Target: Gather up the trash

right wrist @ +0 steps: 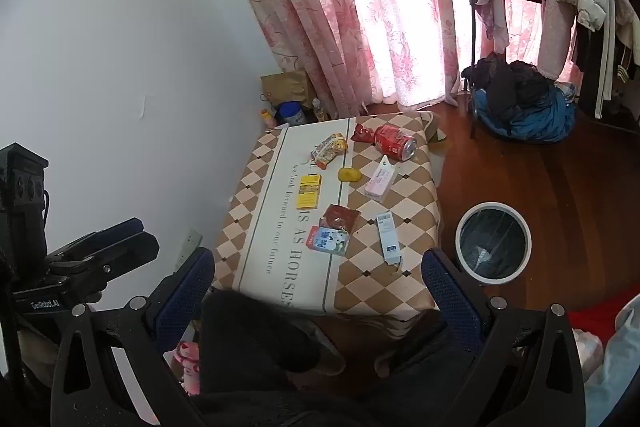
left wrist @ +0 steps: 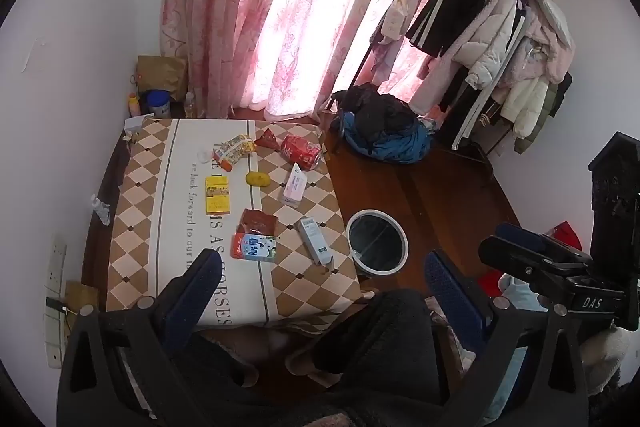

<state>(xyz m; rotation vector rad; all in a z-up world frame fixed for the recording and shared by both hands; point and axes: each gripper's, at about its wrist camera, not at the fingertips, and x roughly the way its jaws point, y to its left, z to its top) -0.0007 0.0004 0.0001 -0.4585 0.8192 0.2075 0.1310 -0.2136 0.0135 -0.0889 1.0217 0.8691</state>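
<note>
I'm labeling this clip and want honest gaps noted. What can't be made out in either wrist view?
- Trash bin contents: dark liner, both views.
- Table's near edge: hidden by dark clothing, both views.
- Small print on the yellow box and white carton: too small.
- Room's right side: cut off by the fisheye rim.

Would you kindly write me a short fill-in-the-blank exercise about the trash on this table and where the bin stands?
The round white-rimmed bin stands on the ___ beside the checkered-cloth table.
The red drink can lies on its ___.
The flat yellow box rests on the cloth's ___ centre band.
Both the left tool and the right tool are ___, holding nothing.

Missing words: floor; side; white; open
</note>
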